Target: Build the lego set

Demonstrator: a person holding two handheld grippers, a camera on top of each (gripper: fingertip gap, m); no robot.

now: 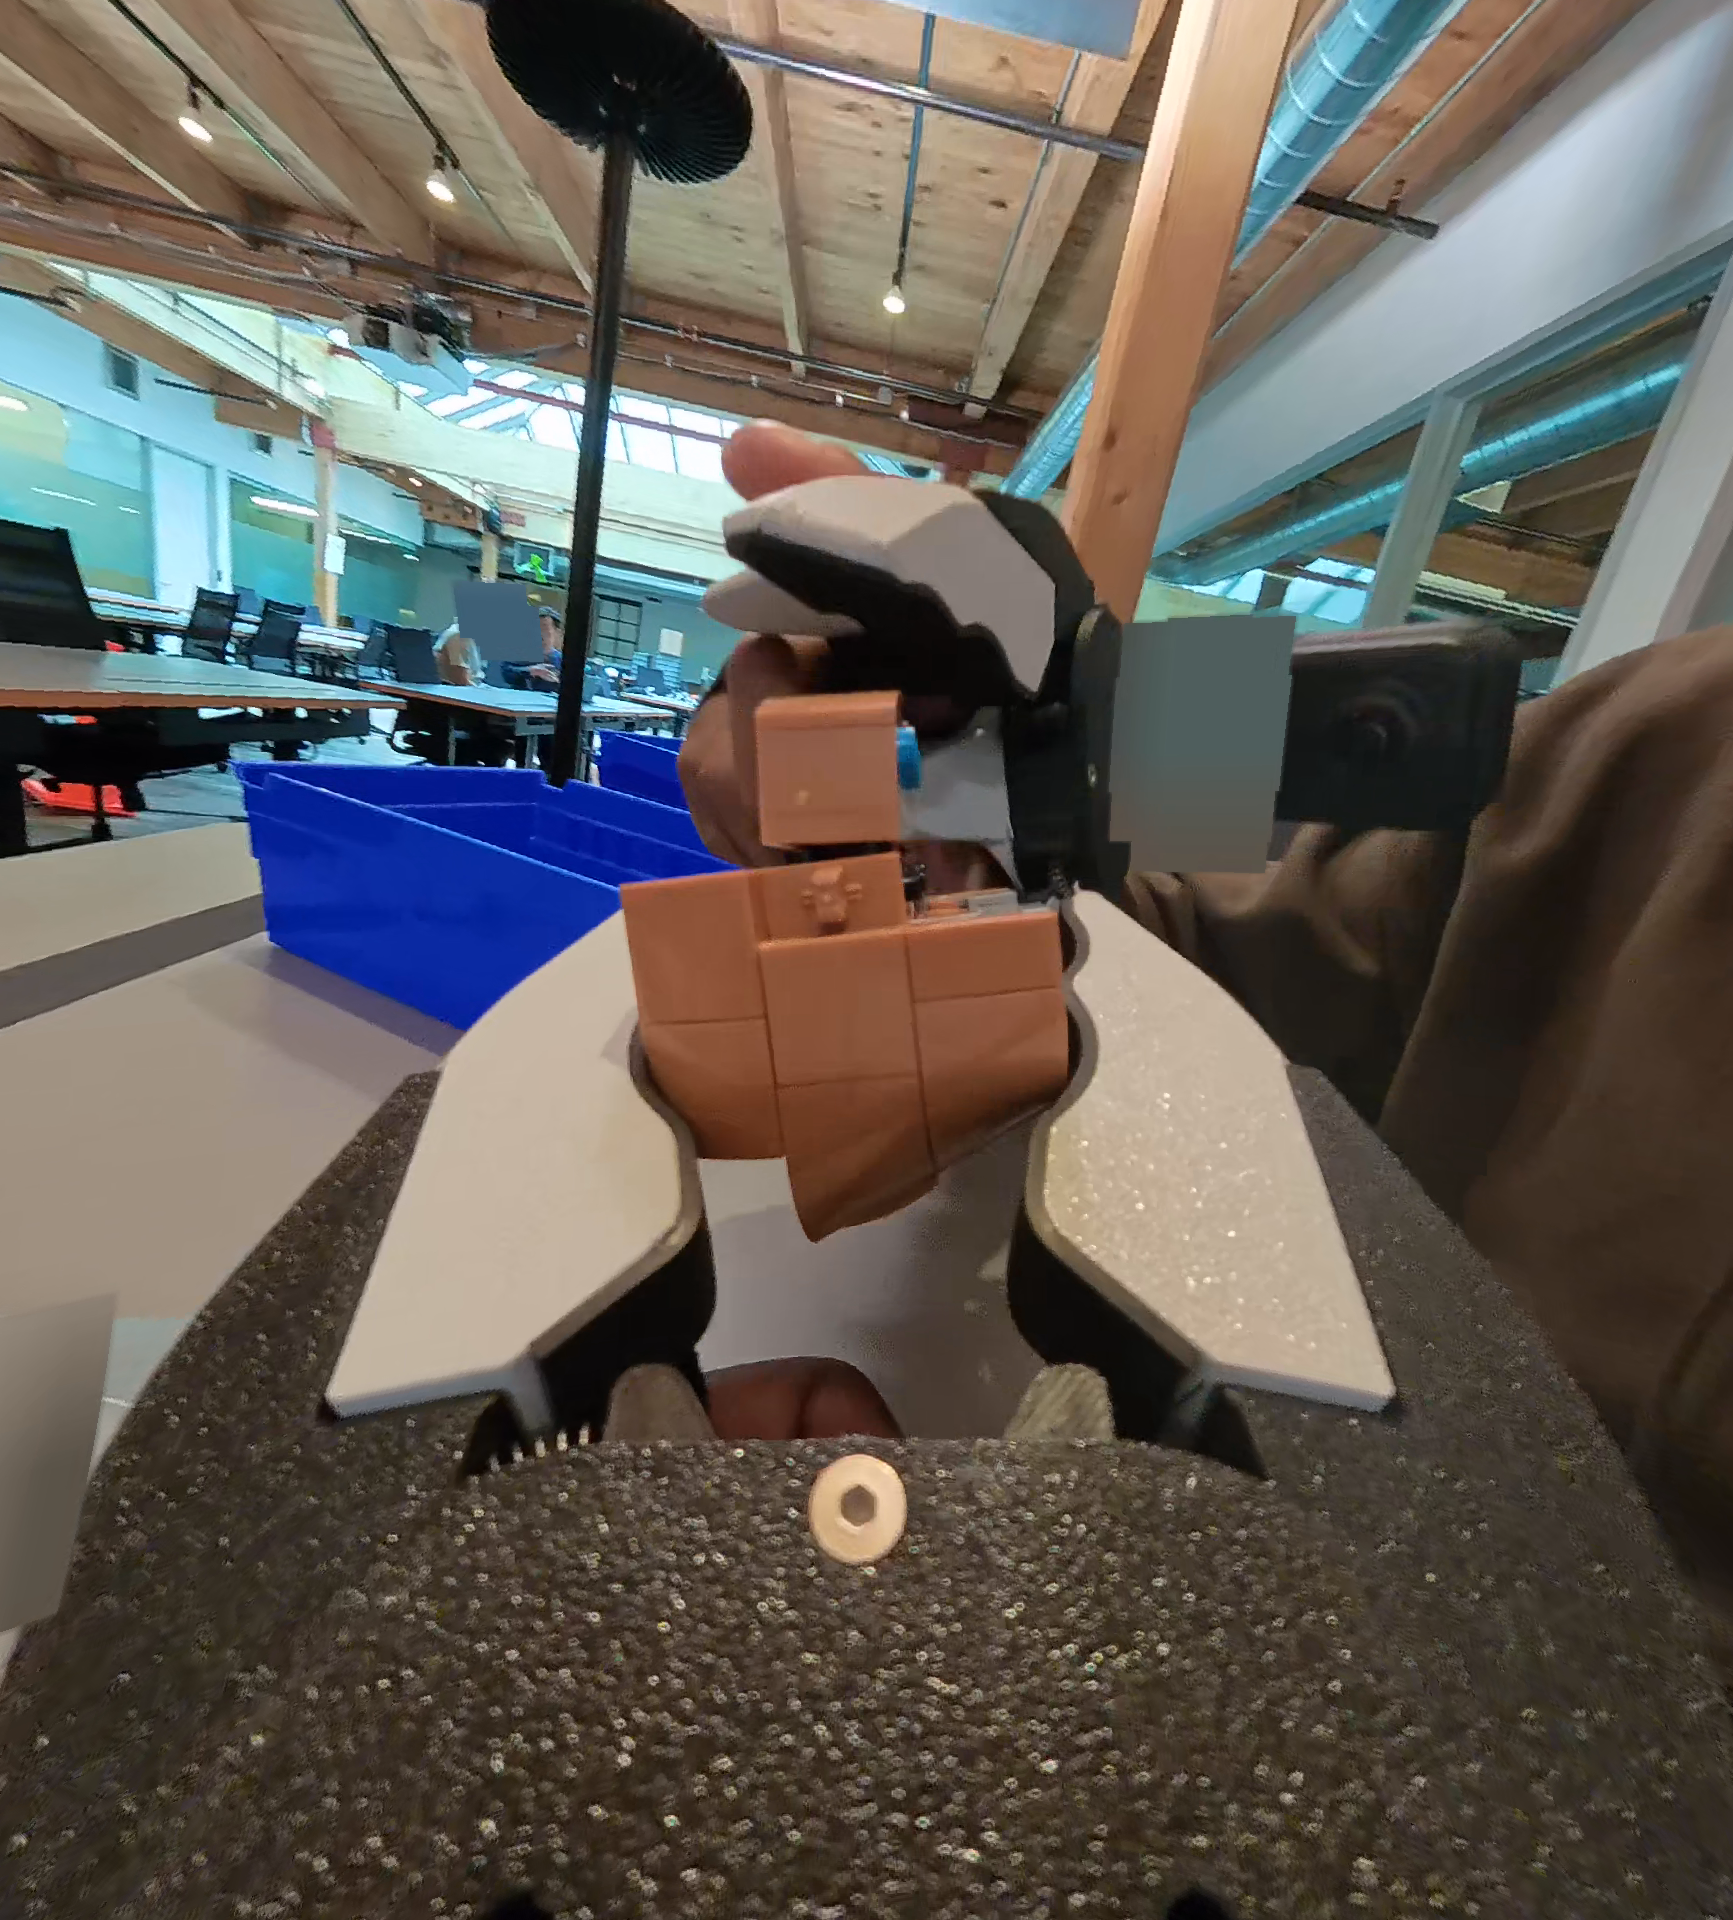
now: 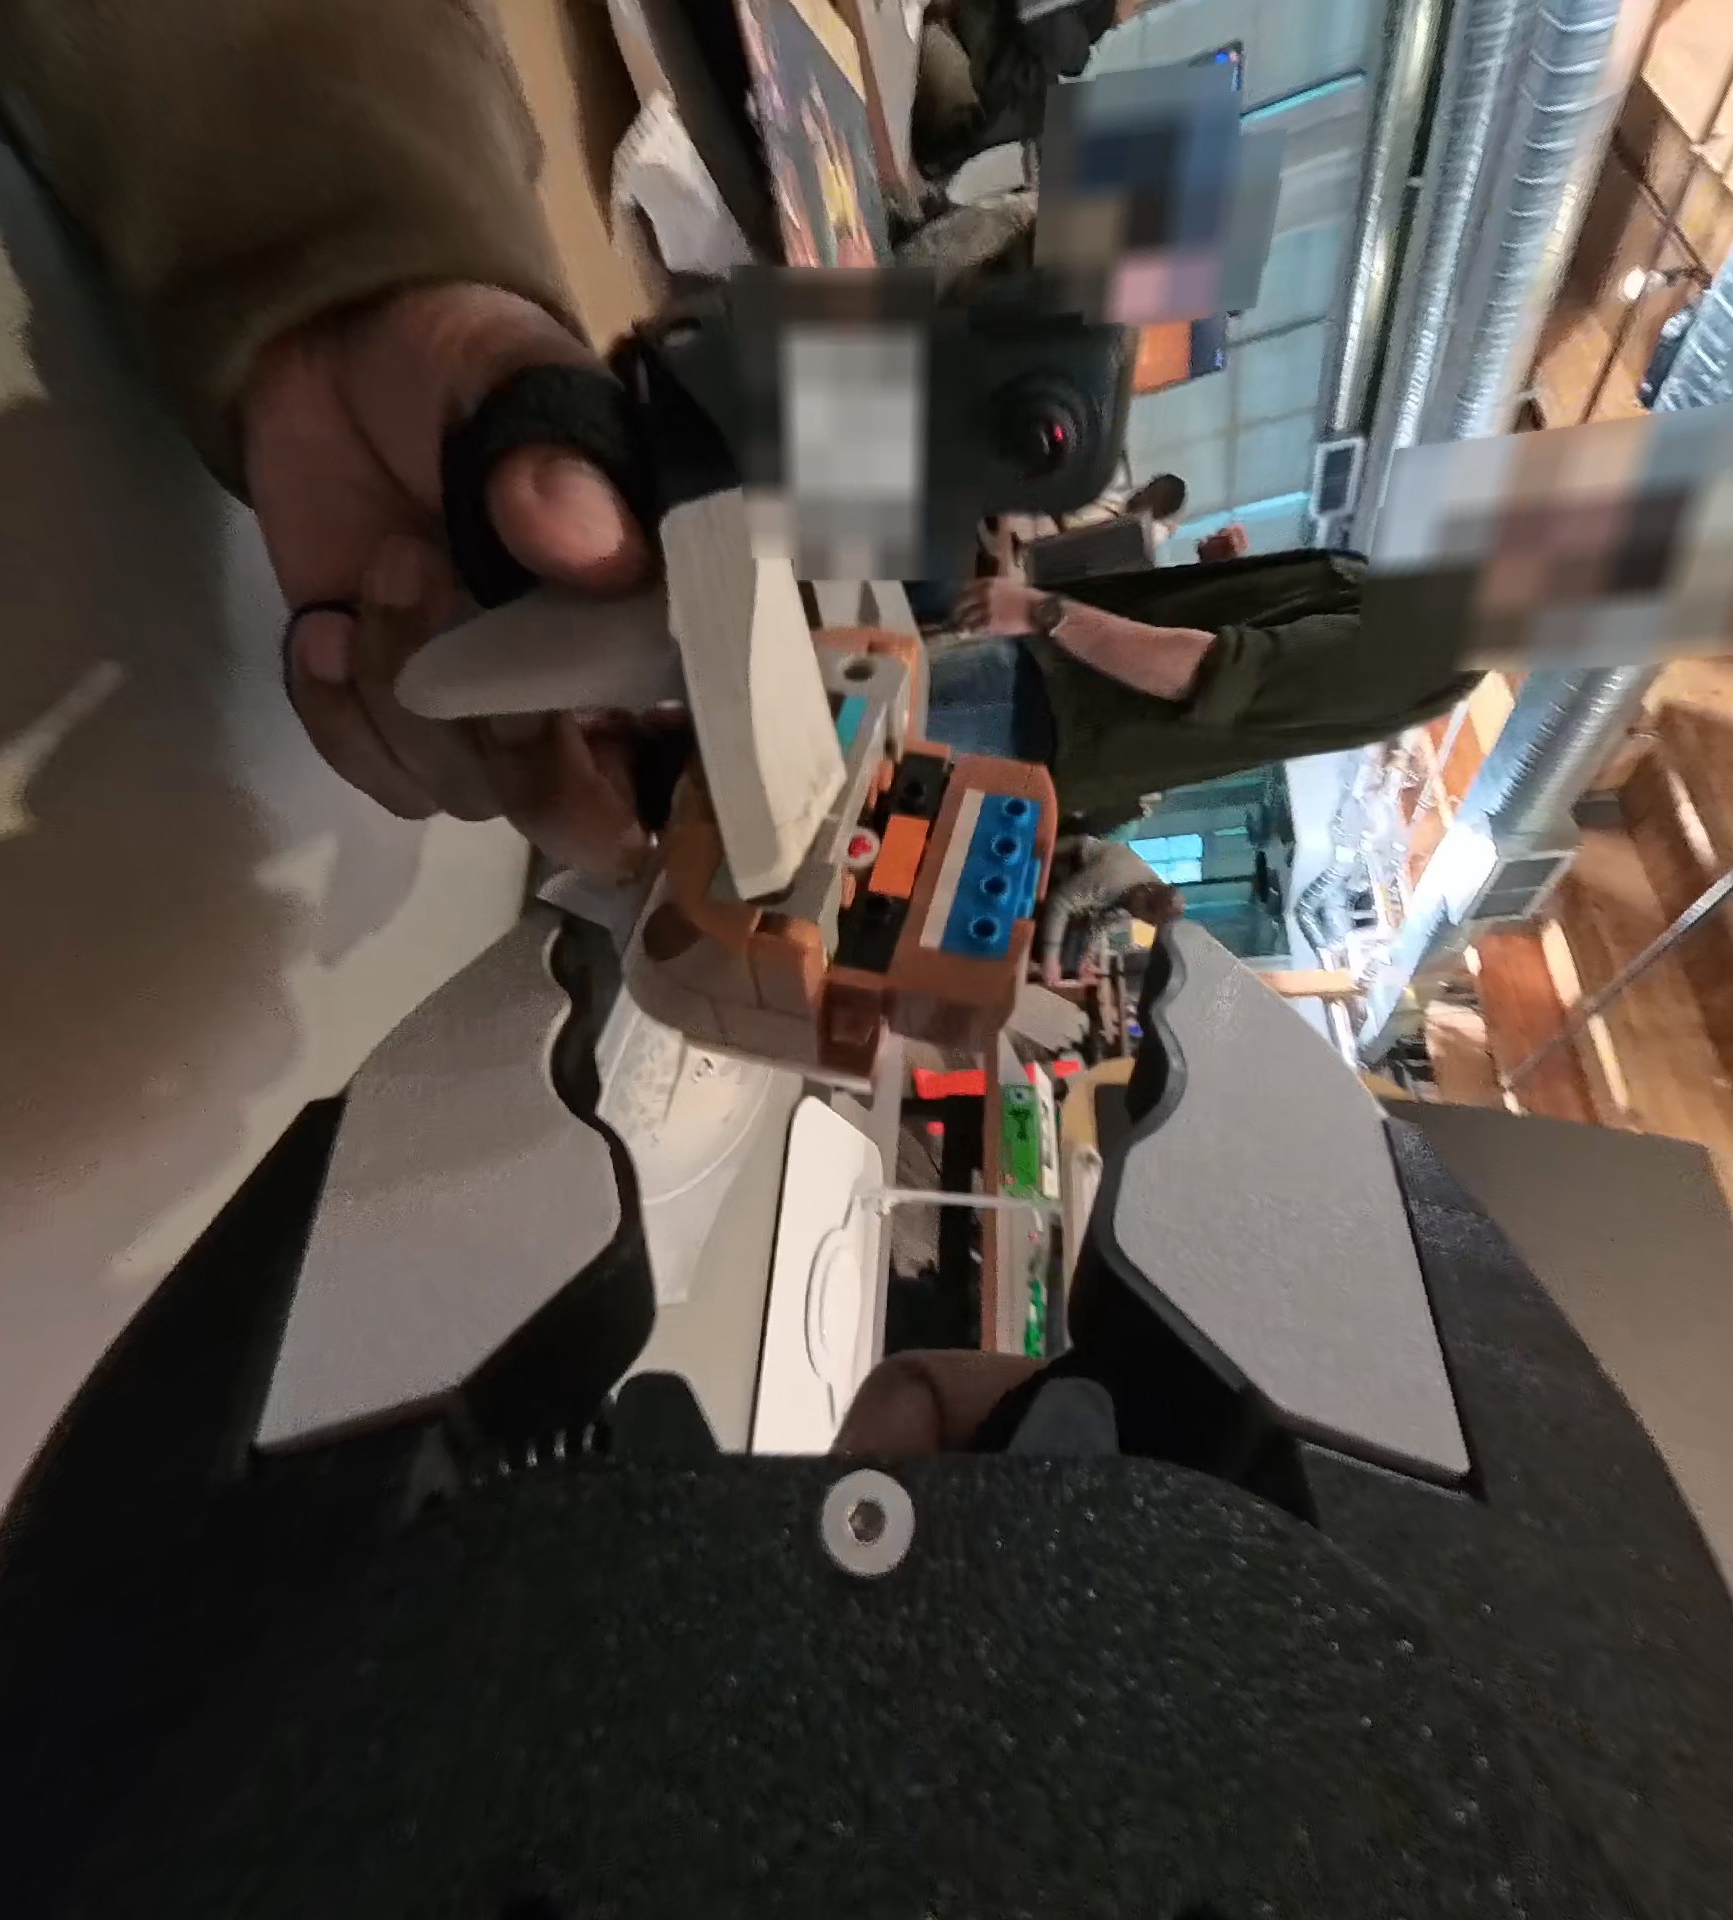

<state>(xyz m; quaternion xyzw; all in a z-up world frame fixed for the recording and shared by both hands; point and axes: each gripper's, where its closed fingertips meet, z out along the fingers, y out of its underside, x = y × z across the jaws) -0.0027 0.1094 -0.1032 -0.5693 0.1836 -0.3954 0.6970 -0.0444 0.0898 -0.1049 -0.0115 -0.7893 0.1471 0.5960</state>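
Note:
A tan lego model [image 1: 841, 1029] of smooth brick-coloured tiles is clamped between my left gripper's [image 1: 851, 925] grey fingers and held up off the table. Its upper tan block [image 1: 826, 769] has a small blue piece beside it. In the right wrist view the model [image 2: 903, 914] shows its other side, with blue, orange and black studded bricks inside a brown frame. My right gripper [image 2: 867, 945] is open, its fingertips either side of the model's near end and apart from it. The left gripper's fingers [image 2: 758, 748] grip the model from above in that view.
Blue plastic bins [image 1: 405, 883] stand on the grey table [image 1: 114, 1091] behind the model. A black pole with a round disc [image 1: 592, 416] rises behind them. A brown sleeve [image 1: 1568, 1039] fills the right. White sheets or trays [image 2: 820, 1247] lie below the model. People stand farther off.

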